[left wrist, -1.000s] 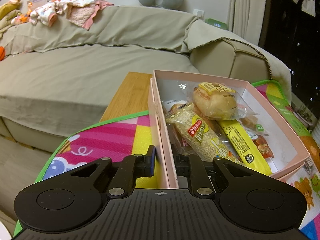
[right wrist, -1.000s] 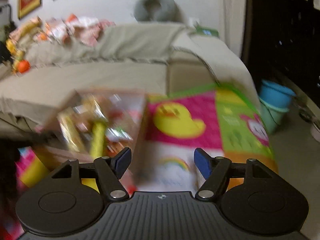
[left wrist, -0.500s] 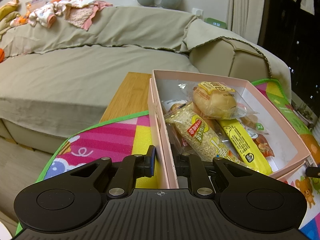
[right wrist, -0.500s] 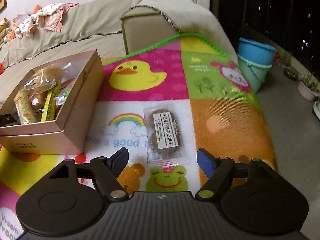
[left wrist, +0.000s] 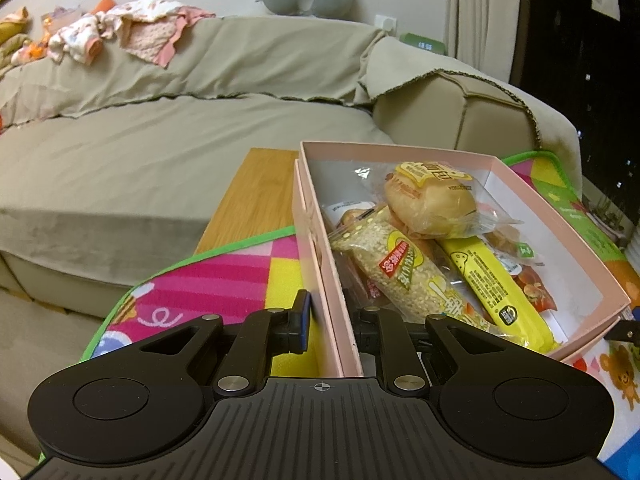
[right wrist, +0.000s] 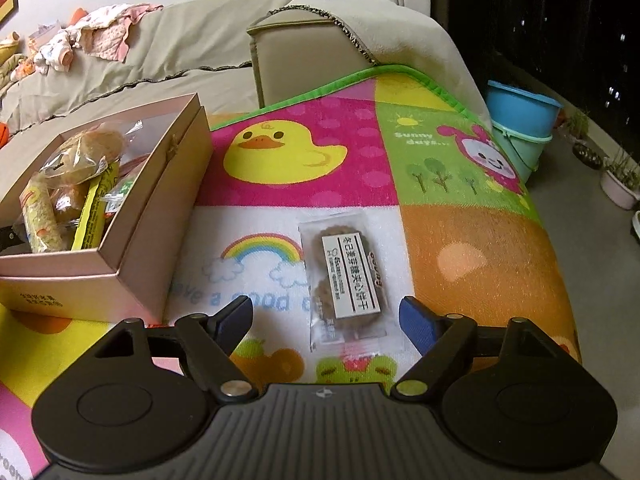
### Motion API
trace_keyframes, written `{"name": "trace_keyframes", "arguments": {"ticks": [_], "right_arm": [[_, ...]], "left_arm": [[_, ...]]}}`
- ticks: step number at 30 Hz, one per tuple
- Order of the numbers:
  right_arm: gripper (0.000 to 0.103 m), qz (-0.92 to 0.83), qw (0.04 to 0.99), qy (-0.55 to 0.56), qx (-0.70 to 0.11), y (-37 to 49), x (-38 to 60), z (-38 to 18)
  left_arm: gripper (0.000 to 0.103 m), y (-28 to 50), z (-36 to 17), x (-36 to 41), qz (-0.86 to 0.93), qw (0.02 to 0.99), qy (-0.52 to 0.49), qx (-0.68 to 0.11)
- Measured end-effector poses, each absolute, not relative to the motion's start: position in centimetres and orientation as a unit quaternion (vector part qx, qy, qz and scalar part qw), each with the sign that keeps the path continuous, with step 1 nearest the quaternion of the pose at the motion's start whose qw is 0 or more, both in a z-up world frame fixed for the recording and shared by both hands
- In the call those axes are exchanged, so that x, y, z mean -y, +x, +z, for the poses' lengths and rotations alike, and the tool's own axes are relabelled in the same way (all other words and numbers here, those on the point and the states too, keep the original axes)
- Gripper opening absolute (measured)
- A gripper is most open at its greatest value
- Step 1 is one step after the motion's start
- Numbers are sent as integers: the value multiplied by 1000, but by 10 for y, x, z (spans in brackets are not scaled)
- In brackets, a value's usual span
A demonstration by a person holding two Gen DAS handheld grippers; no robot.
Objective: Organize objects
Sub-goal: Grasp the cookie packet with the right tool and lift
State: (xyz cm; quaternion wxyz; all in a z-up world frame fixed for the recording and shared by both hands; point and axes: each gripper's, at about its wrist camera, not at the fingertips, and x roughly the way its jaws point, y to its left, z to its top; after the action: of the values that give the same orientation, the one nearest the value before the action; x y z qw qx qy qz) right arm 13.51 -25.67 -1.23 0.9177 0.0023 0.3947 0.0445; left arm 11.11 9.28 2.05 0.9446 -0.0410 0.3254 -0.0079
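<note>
The bright patchwork cartoon play mat (right wrist: 304, 184) covers the table, soft and easy to wrinkle. At its left side sits the open pink cardboard box (left wrist: 320, 256), already crowded with a wrapped bun, a long rice bar and a yellow stick pack. The left gripper (left wrist: 330, 322) is clamped narrowly on the box's near wall, one pad outside and one inside. If that hand twists or lifts, the thin wall may crease or the box may tip and spill its snacks.

To the right of the box, flat on the mat, lies the clear plastic packet of brown biscuits with a white label (right wrist: 348, 280). The right gripper (right wrist: 326, 320) hangs just above the packet's near end, its jaws opening wide and holding nothing, the packet between them but untouched. Since the packet is thin and slippery, the pads may slide over it, pinch only loose film, or catch the mat's pile and drag it. A hard squeeze would likely crack the biscuits.
</note>
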Motion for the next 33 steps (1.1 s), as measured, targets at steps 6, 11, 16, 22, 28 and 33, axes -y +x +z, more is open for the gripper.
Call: {"name": "trace_keyframes", "arguments": {"ticks": [6, 11, 16, 22, 28, 33], "right_arm": [[52, 50, 917, -10, -395, 147, 251, -10], [42, 77, 910, -22, -407, 138, 239, -4], [38, 94, 902, -27, -420, 114, 239, 3], [14, 105, 904, -24, -414, 85, 247, 33], [29, 97, 913, -49, -393, 82, 245, 48], [49, 89, 907, -34, -410, 94, 247, 26]], "left_arm": [[17, 110, 20, -94, -9, 945, -42, -325], [17, 110, 20, -95, -6, 942, -49, -332], [17, 107, 20, -95, -5, 941, -52, -335], [17, 106, 20, -95, -3, 941, -58, -333], [17, 105, 19, -96, -3, 942, -61, -331], [17, 106, 20, -95, -4, 942, -56, -330]]}}
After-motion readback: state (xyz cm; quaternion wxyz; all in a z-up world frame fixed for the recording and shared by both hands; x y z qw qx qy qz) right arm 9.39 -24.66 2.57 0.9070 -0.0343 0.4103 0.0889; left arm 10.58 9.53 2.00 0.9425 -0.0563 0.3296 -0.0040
